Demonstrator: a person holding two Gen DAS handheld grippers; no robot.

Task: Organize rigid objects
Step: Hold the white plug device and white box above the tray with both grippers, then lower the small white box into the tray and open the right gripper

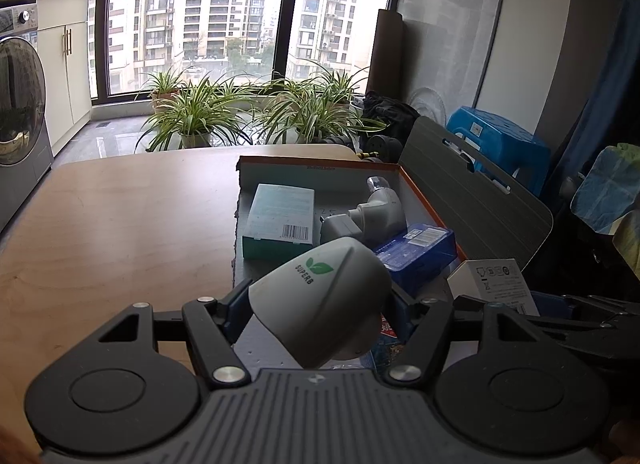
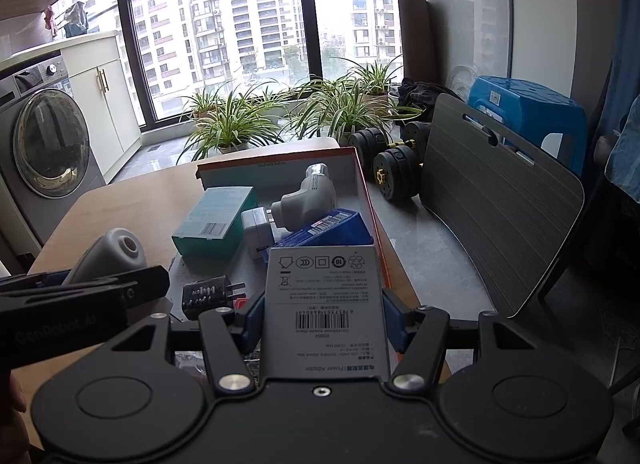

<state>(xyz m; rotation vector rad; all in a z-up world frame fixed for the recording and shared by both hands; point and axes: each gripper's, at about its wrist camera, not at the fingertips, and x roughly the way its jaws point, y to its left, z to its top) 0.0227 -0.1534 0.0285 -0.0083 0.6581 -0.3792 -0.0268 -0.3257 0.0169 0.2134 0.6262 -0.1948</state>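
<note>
Hovering over the box (image 1: 434, 200), the left gripper (image 1: 316, 316) is clamping a grey holder (image 1: 320, 304) while the right gripper (image 2: 324, 316) is pinching a white carton (image 2: 326, 304), both seemingly awaiting placement among 4 packed items.

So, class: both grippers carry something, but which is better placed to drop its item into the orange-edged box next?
Probably the right gripper: its white adapter box points at the orange-edged box, near the blue box. The left gripper, with the white SUPERB device, sits further left.
</note>
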